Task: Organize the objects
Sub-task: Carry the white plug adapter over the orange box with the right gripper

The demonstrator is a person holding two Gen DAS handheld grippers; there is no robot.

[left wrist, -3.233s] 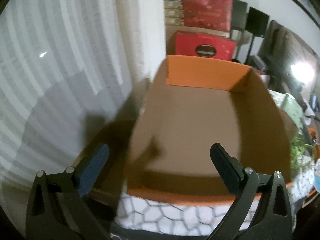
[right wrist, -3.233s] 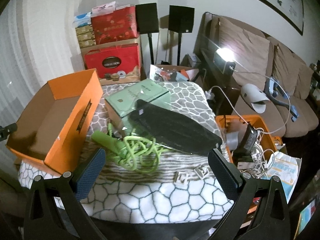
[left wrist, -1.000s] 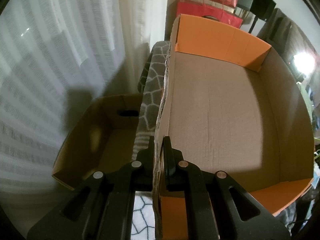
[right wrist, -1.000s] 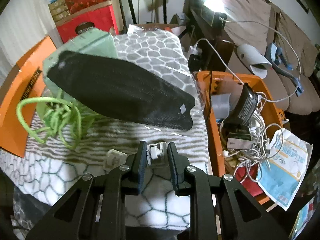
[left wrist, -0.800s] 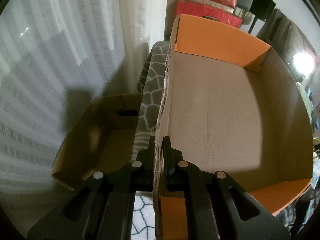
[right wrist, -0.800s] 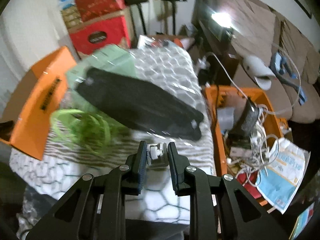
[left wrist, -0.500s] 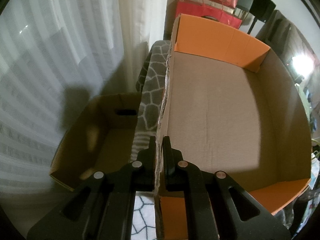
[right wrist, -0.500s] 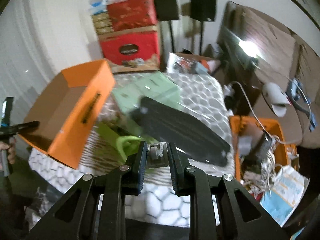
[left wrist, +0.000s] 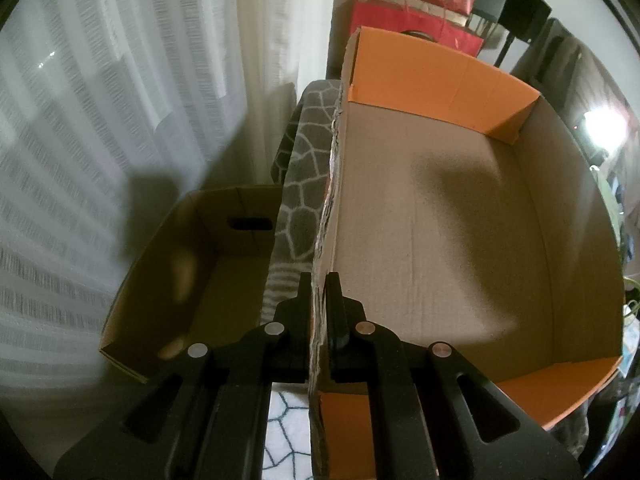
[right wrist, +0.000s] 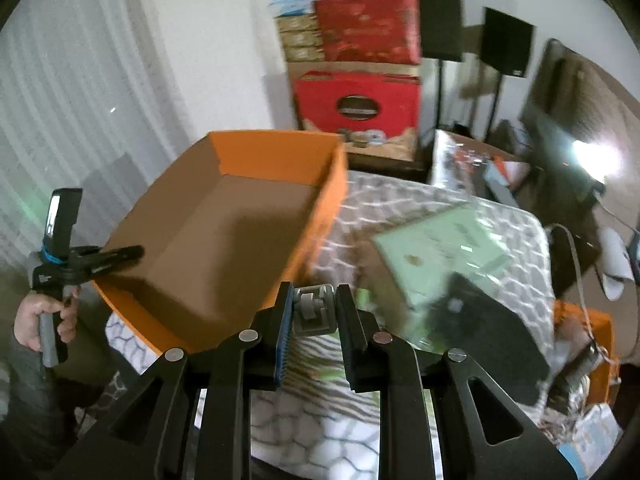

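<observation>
Patterned blanket (right wrist: 352, 432) remains cluttered: left gripper (left wrist: 319, 280) pinches the empty orange box's (left wrist: 440, 220) wall, right gripper (right wrist: 311, 304) clamps what looks like a small white adapter (right wrist: 314, 308), nothing boxed yet.

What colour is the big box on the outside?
Orange. The box shows its outside wall best in the right wrist view.

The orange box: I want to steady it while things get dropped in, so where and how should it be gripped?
Grip the orange box by its thin upright side wall, coming from the open top at the near corner, one finger inside and one outside. The left gripper already pinches that wall this way; the wall's edge is narrow enough for the fingers, and the empty inside leaves room.
</observation>
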